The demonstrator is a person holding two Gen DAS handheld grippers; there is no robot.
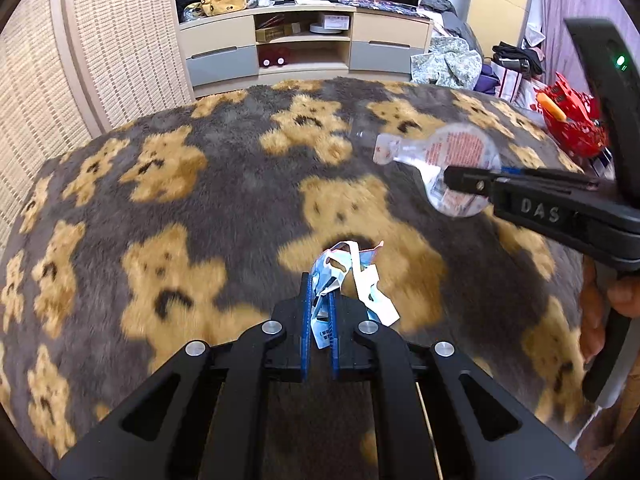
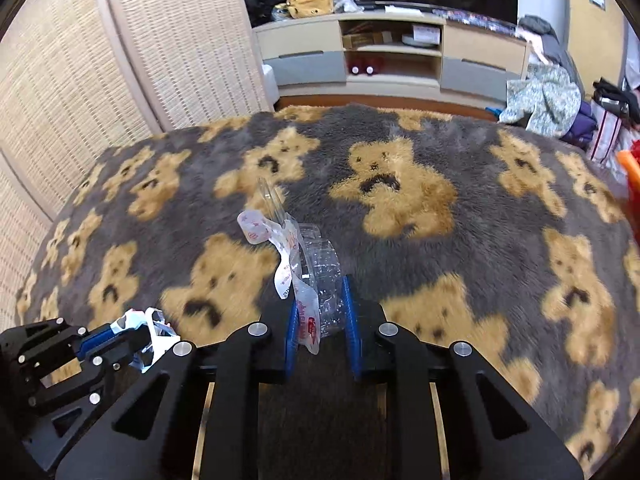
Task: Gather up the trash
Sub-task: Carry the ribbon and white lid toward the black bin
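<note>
The left gripper (image 1: pixel 320 312) is clamped on a crumpled blue-and-white wrapper (image 1: pixel 344 276), its blue pads pinched close with the paper bunched between them and loose strips flopping out past the tips. Over to its right, the right gripper (image 2: pixel 322 320) has its own catch: a piece of clear plastic packaging (image 2: pixel 308 264) with red print, squeezed between the pads and sticking up and forward, a see-through flap standing above it. From the left wrist view the same clear plastic packaging (image 1: pixel 448 160) shows as a round, blister-like shape held in the air. Both pieces are off the bear-print rug (image 1: pixel 200 208), which spreads beneath both grippers, and no other loose scrap shows on the part of the rug in view. So the pick-up looks done on both sides and the carrying step looks to be in hand. No bin or bag can be made out in either view; beyond the rug's far edge there is only the low cabinet (image 1: pixel 304 40), and off its right edge a heap of clothes (image 1: pixel 448 60) and a red toy (image 1: pixel 572 120). The next move would call for finding the container, keeping both grips firm on these light, springy scraps, and releasing them over it one at a time.
</note>
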